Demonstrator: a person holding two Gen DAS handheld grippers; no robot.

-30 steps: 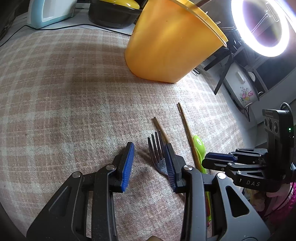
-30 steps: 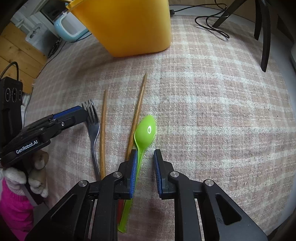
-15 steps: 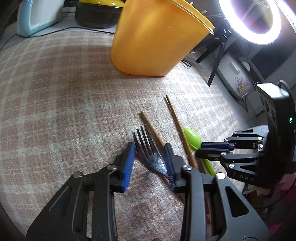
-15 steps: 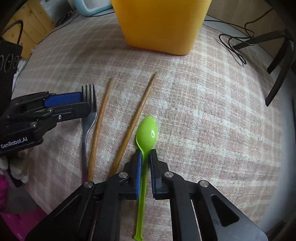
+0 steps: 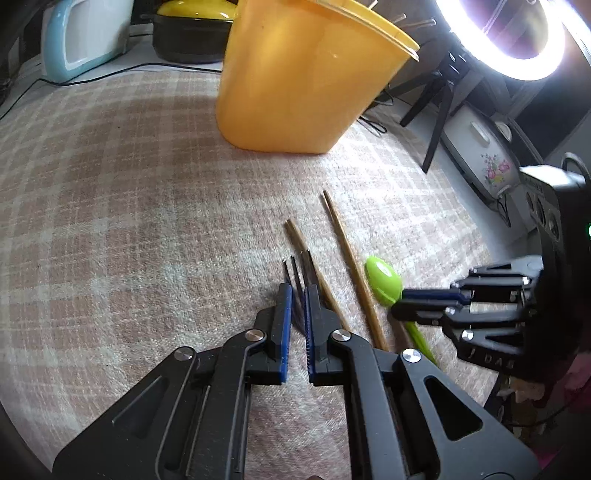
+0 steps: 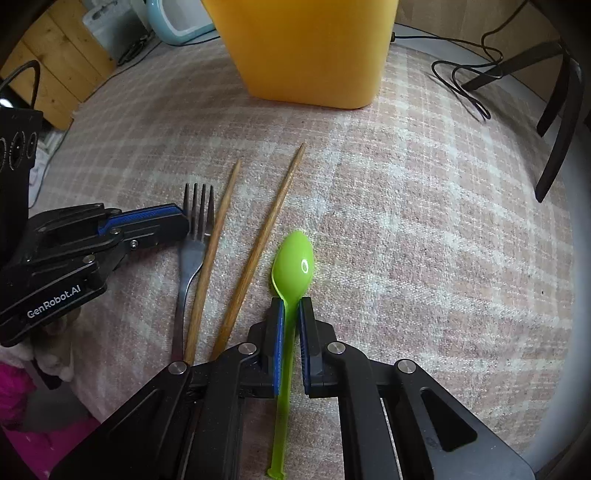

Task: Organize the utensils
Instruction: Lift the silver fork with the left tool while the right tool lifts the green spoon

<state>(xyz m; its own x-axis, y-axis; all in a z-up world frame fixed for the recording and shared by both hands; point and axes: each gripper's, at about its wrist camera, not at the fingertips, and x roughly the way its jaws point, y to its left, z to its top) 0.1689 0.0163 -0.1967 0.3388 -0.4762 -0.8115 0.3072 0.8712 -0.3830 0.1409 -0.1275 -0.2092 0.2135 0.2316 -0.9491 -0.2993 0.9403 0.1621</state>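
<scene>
A: What has the right claw got?

B: The green spoon. Both blue pads are pressed on its handle just under the bowl. The bowl points to twelve o'clock in the right wrist view and the handle runs back to six o'clock between the fingers.

A: And the left claw?

B: Closed on the fork. In the left wrist view the pads have narrowed onto the fork's head and only the tines stick out past the tips, toward twelve o'clock. From the right wrist view the same claw comes in from nine o'clock and meets the fork at its tines.

A: Where are the chopsticks?

B: Two wooden chopsticks lie on the checked cloth over the desk, between fork and spoon. The one nearer the fork touches its right edge. Neither claw touches them.

A: The yellow bin?

B: The yellow bin stands upright at twelve o'clock, well apart from the utensils. In the left wrist view thin sticks poke above its rim; what they are I cannot tell.

A: Anything else?

B: A ring light at one o'clock in the left wrist view.
</scene>
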